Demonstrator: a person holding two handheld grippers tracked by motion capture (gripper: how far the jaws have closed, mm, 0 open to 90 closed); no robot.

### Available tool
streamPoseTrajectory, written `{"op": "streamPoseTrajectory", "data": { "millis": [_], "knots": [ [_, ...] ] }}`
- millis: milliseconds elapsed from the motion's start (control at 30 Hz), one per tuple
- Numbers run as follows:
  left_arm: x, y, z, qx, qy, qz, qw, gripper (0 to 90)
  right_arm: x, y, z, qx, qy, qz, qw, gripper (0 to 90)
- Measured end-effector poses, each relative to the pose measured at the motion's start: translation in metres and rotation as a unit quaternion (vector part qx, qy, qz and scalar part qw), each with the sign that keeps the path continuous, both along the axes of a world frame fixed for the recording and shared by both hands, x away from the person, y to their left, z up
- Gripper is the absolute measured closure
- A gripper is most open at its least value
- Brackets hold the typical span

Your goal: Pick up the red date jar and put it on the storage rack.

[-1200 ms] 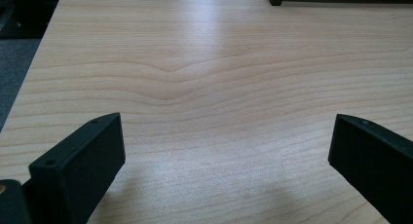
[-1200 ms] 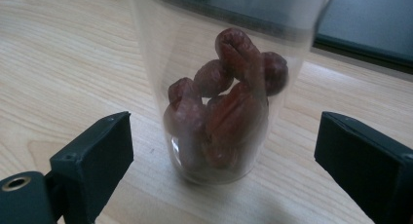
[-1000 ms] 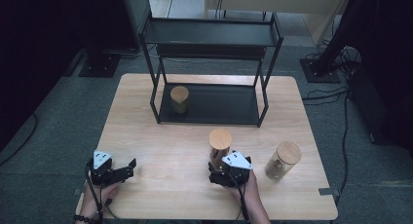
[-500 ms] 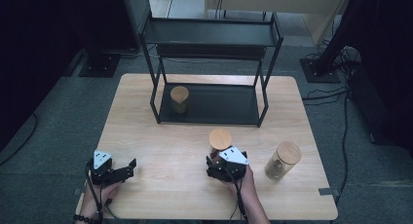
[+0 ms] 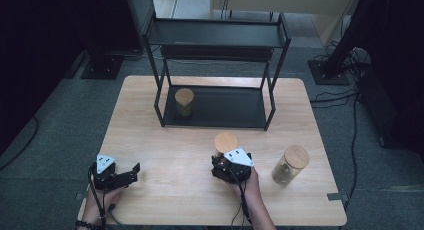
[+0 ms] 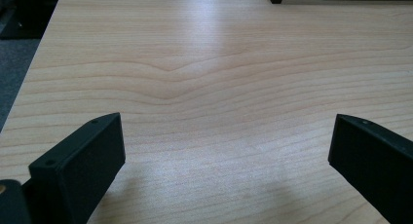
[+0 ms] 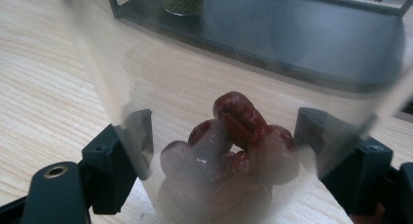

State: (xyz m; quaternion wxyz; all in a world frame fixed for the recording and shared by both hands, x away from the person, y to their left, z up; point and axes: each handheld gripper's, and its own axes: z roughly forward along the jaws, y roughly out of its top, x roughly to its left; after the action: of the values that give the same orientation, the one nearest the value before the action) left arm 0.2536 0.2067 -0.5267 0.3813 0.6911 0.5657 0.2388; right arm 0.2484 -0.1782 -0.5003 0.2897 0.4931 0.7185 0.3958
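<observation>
The desk (image 5: 165, 155) carries a black two-tier rack (image 5: 220, 40) at its far side, with one wood-lidded jar (image 5: 184, 102) on the lower shelf and another jar (image 5: 290, 164) standing to the right. The step in hand appears to be the grasp of the middle jar (image 5: 226, 144), which stands upright near the desk's centre, long axis vertical, wooden lid upward, red dates (image 7: 234, 146) inside. The right gripper (image 5: 227, 165) has just been closing its jaws, which now press the glass wall on both sides. The left gripper (image 5: 131, 171) rests wide open, holding nothing. Next move likely calls for a straight lift toward the rack.
</observation>
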Motion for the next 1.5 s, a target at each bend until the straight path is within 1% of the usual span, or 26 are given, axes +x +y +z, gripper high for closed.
{"op": "streamPoseTrajectory", "data": {
  "millis": [167,533,633,733,867,1167,1500],
  "knots": [
    [0.0,0.0,0.0,0.001,0.0,0.0,1.0,0.1,0.001,0.002,0.0,0.001,-0.004,0.005,1.0,24.6],
    [0.0,0.0,0.0,0.002,0.001,-0.001,1.0,0.1,0.003,0.003,0.004,-0.008,-0.003,0.012,0.9999,24.7],
    [0.0,-0.001,0.0,0.002,0.001,-0.001,1.0,0.2,0.004,0.004,0.006,-0.008,0.002,0.011,0.9999,24.7],
    [0.0,-0.001,0.0,0.003,0.001,-0.002,1.0,0.1,0.006,0.005,0.007,-0.013,0.002,0.013,0.9998,24.7],
    [0.0,-0.001,0.0,0.003,0.001,-0.003,1.0,0.2,0.008,0.006,0.01,-0.013,0.002,0.012,0.9998,24.8],
    [0.0,-0.001,0.0,0.004,0.002,-0.004,1.0,0.2,0.016,0.008,0.018,-0.019,0.0,0.01,0.9998,24.8],
    [0.0,-0.001,0.0,0.003,0.002,-0.004,1.0,0.1,0.024,0.013,0.025,-0.025,-0.004,0.015,0.9996,24.8]
  ]
}}
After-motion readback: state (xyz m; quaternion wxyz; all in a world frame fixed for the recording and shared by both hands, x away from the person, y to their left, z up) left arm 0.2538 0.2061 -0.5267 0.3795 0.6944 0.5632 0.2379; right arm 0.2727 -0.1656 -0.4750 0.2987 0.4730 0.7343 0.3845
